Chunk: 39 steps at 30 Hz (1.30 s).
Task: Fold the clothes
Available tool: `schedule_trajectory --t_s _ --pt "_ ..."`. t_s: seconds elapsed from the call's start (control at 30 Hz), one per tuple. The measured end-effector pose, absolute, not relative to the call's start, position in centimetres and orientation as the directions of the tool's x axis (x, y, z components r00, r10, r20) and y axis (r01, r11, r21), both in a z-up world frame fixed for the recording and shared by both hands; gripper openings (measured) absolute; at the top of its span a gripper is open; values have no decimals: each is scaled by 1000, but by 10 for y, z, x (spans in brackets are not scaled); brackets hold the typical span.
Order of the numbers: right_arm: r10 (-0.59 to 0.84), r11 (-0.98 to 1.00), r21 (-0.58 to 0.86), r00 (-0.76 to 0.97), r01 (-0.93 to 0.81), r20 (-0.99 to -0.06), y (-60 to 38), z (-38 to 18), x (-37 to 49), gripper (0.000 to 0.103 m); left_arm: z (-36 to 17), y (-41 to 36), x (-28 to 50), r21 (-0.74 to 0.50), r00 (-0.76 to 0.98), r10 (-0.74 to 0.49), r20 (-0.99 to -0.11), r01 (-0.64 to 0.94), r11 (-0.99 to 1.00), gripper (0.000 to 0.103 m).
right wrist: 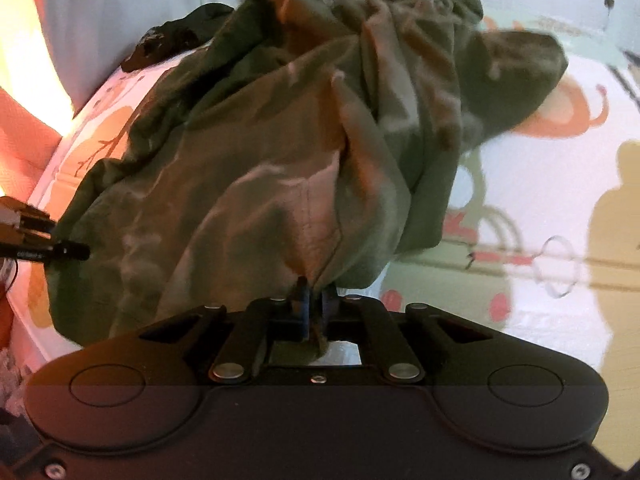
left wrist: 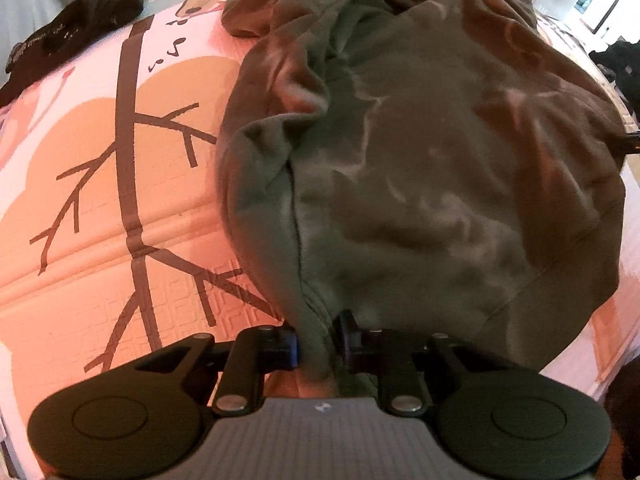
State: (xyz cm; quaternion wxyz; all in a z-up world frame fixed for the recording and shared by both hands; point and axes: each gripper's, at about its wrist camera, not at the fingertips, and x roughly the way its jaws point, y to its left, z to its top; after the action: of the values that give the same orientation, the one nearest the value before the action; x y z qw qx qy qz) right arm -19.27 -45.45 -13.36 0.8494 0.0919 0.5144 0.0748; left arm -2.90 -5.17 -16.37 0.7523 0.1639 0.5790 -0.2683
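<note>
Left wrist view shows the left gripper (left wrist: 316, 350) clamped on the green garment's (left wrist: 420, 160) near edge at lower centre, the right gripper (right wrist: 314, 304) pinching another edge, so lifting and spreading it over the bed (left wrist: 100, 200) likely follows.

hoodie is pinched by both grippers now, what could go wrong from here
1. Each hand-held gripper, left and right, pinches only a bunched bit of hoodie hem; the thick fabric might slip out on a lift.
2. The far end is crumpled in a heap, so it may drag unevenly and fold crooked.
3. A black garment lies nearby on the mat; a wide swing could catch it.
</note>
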Motion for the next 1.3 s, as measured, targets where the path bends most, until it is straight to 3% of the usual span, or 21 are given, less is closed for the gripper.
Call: schedule_trajectory --t_s 0.43,0.57,0.67,0.73,0.77,0.97,1.3 --pt "213 975 159 440 -157 -872 -429 -49 -193 3 -169 -61 -20 -61 161 -196 -967 604 795 21" --pt "115 986 61 377 -154 -919 -416 -56 -186 4 -170 -59 -21 -64 159 -198 -967 602 796 21" --pt "111 990 76 327 -119 -938 -418 -71 -183 11 -172 -57 -22 -63 158 -194 -968 598 799 22" --pt "100 993 75 334 -89 -937 -425 -77 -183 38 -172 -56 -21 -69 154 -198 -968 595 801 23" --pt "95 995 75 354 -70 -930 -430 -77 -184 42 -171 -55 -21 -71 153 -199 -968 593 802 24" --pt "86 996 71 352 -55 -932 -450 -95 -199 43 -169 -54 -20 -69 152 -200 -968 604 794 24" --pt "266 961 274 411 -41 -872 -474 -170 -241 53 -166 -51 -21 -37 164 -170 -972 607 794 24"
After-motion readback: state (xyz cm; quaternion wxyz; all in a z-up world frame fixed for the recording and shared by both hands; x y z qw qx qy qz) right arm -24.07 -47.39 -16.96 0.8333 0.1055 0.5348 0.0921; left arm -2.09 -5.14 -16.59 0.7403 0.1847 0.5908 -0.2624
